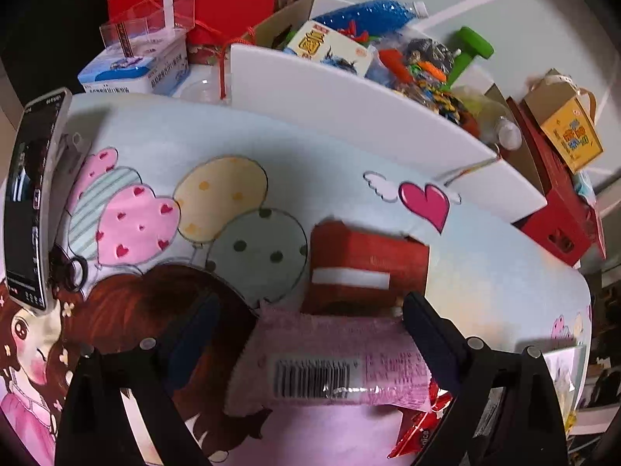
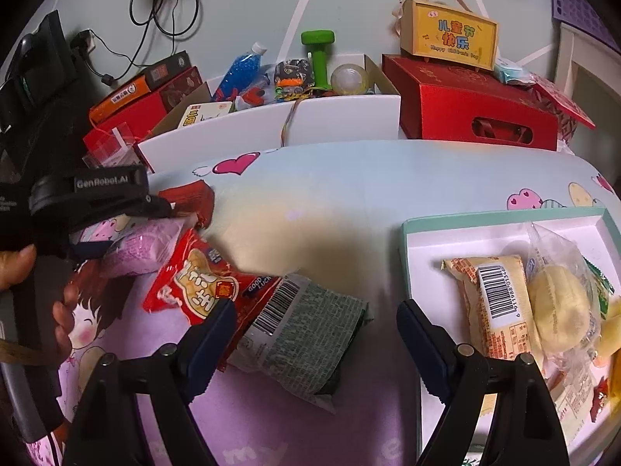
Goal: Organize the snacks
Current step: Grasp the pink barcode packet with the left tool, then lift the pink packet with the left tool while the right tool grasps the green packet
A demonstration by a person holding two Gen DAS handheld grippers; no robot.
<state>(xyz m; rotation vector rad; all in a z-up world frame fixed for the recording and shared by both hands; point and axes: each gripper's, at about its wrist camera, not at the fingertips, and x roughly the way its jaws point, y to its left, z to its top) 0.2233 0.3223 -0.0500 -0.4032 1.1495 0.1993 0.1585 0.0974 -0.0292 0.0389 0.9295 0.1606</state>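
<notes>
My left gripper point(image 1: 310, 334) stands open, its fingers on either side of a pink snack packet point(image 1: 330, 365) that lies barcode up on the cartoon tablecloth. Its right finger touches the packet's edge. A small red box point(image 1: 368, 268) lies just beyond the packet, and a red packet point(image 1: 419, 427) lies to its right. My right gripper point(image 2: 318, 330) is open over a grey-green packet point(image 2: 306, 338), which overlaps the red packet point(image 2: 202, 283). At the right, a teal-rimmed white tray point(image 2: 504, 225) holds a yellow packet point(image 2: 493, 303) and a clear bag with a bun point(image 2: 562, 303).
A white bin point(image 2: 341, 120) full of toys and bottles stands at the table's back. A red gift box point(image 2: 473, 101) with a yellow box point(image 2: 450, 35) on top sits beside it. A phone on a stand point(image 1: 31, 202) is at the left. A hand point(image 2: 23, 264) holds the left gripper.
</notes>
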